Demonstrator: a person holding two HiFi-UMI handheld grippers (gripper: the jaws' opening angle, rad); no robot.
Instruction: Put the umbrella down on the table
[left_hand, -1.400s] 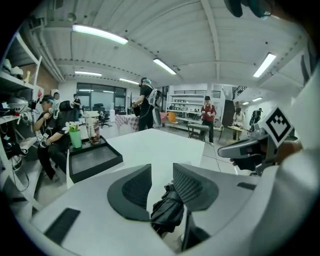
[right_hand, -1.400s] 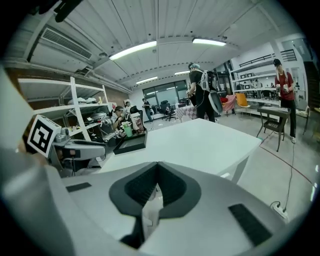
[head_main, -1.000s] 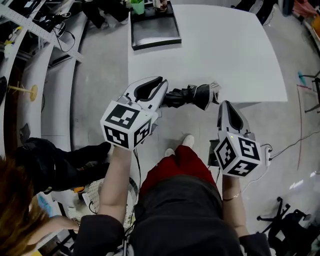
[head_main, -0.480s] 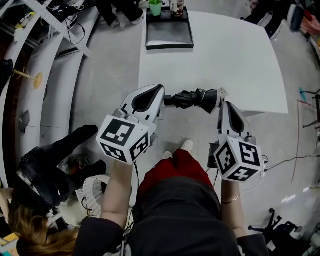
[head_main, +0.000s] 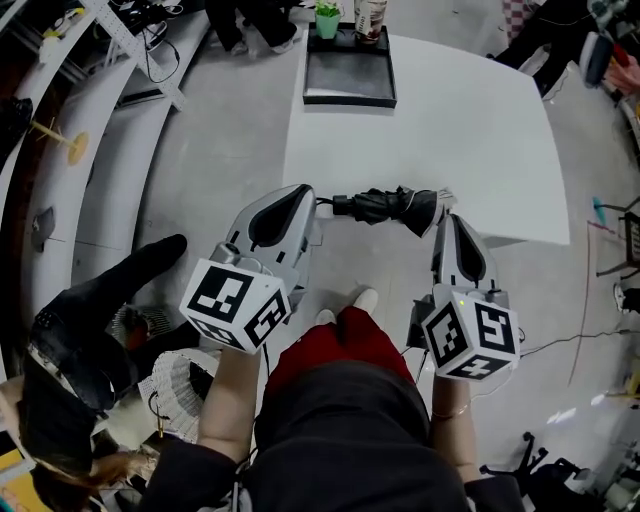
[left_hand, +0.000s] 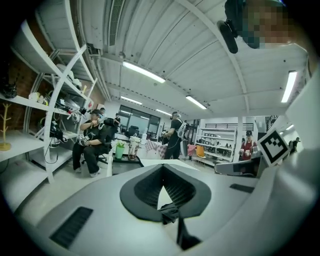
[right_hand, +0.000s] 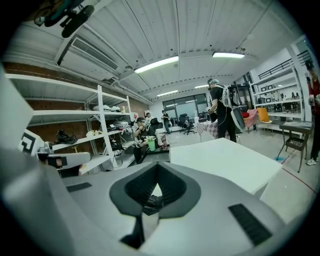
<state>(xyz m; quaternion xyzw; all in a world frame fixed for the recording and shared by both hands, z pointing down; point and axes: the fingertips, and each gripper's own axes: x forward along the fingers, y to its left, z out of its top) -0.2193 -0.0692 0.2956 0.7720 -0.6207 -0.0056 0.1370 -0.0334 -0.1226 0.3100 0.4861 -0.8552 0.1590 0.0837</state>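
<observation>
Head view, from above: the only view with both tools at once, each marker cube nearest the camera. The left tool is at the left end of the umbrella and the right tool is at its right end. The umbrella spans tip to tip, roughly level, along the near edge of the white surface. Whether it touches the surface, cannot tell. At the far end of the surface is a black tray with a green cup on it.

Left gripper view: shows the jaw gap that the head view hides. The left tool is closed, its tips meeting at the top. A small wad of the black umbrella is pinched low between the pads. Beyond it, a seated person is beside the shelving.

Right gripper view: the right tool is likewise closed, with dark folds of the umbrella clamped in its gap. The surface stretches ahead and to the right. A standing person is behind it.

Umbrella: black, collapsed short, with bunched and wrinkled fabric. It is thin at the left tool, bulkier toward the right tool, with a paler patch at that end.
</observation>
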